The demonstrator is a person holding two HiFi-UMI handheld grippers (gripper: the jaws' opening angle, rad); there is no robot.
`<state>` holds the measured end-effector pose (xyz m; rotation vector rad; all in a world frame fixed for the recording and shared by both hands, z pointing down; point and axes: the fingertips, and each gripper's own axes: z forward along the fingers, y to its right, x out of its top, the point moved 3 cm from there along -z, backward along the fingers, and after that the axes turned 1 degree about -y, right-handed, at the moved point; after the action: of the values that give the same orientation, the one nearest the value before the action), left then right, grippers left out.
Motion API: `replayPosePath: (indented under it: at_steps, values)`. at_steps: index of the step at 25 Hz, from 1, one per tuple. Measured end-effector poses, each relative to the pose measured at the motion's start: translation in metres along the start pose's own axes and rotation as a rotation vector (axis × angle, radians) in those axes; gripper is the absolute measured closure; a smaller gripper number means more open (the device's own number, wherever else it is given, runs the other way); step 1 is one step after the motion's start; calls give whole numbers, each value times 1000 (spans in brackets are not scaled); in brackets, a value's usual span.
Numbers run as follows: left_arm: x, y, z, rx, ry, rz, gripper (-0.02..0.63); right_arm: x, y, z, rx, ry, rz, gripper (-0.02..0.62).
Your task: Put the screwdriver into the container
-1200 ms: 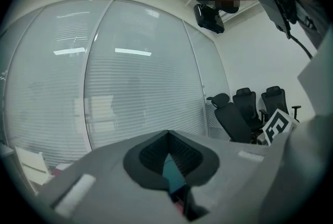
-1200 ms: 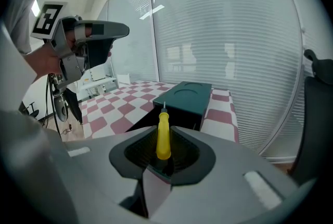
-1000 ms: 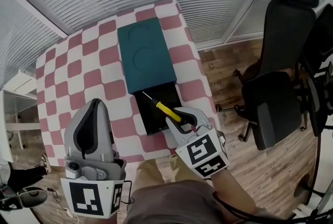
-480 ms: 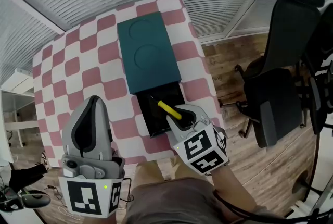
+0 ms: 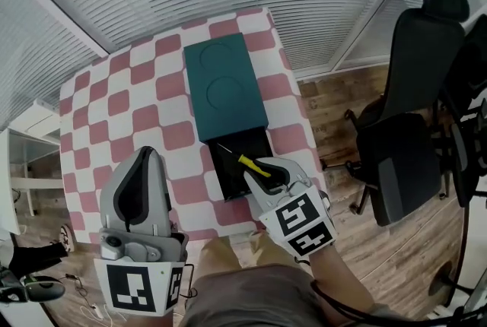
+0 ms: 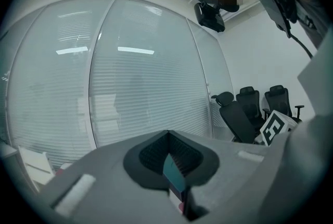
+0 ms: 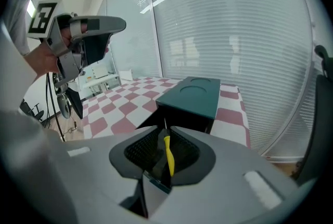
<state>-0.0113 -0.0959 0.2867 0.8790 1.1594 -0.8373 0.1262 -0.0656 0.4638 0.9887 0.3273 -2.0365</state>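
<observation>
A teal container (image 5: 226, 86) lies on the checked table, and its black drawer (image 5: 228, 175) is pulled out toward me. My right gripper (image 5: 264, 172) is shut on a screwdriver (image 5: 249, 164) with a yellow handle. It holds the screwdriver over the open drawer, with the thin shaft pointing at the teal box. In the right gripper view the yellow handle (image 7: 168, 154) stands between the jaws, with the container (image 7: 191, 96) just ahead. My left gripper (image 5: 140, 195) is raised at the near left, shut and empty.
The red-and-white checked table (image 5: 114, 109) ends just to the right of the container. Black office chairs (image 5: 415, 90) stand on the wooden floor to the right. White blinds run behind the table. My left gripper (image 7: 87, 30) also shows at the upper left of the right gripper view.
My right gripper has drawn the screwdriver a little back and lower over the open drawer. The left gripper has stayed raised and shut.
</observation>
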Motion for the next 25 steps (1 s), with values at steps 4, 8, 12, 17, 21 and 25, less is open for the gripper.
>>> replayPosePath:
  at_steps: [4, 8, 12, 17, 21, 25]
  values:
    - [10, 2, -11, 32, 44, 24, 604, 37, -7, -20, 6, 125, -38, 508]
    - [24, 3, -26, 68, 74, -1, 604, 82, -16, -56, 7, 289, -40, 549]
    - [43, 0, -42, 112, 120, 2, 604, 132, -23, -90, -41, 466, -107, 569]
    - [58, -23, -59, 142, 171, 13, 604, 180, -44, -112, -101, 591, -168, 569]
    - [63, -41, -72, 137, 193, 28, 604, 202, -68, -115, -130, 640, -195, 569]
    - [69, -57, -84, 126, 219, 29, 604, 214, -91, -114, -154, 662, -215, 571]
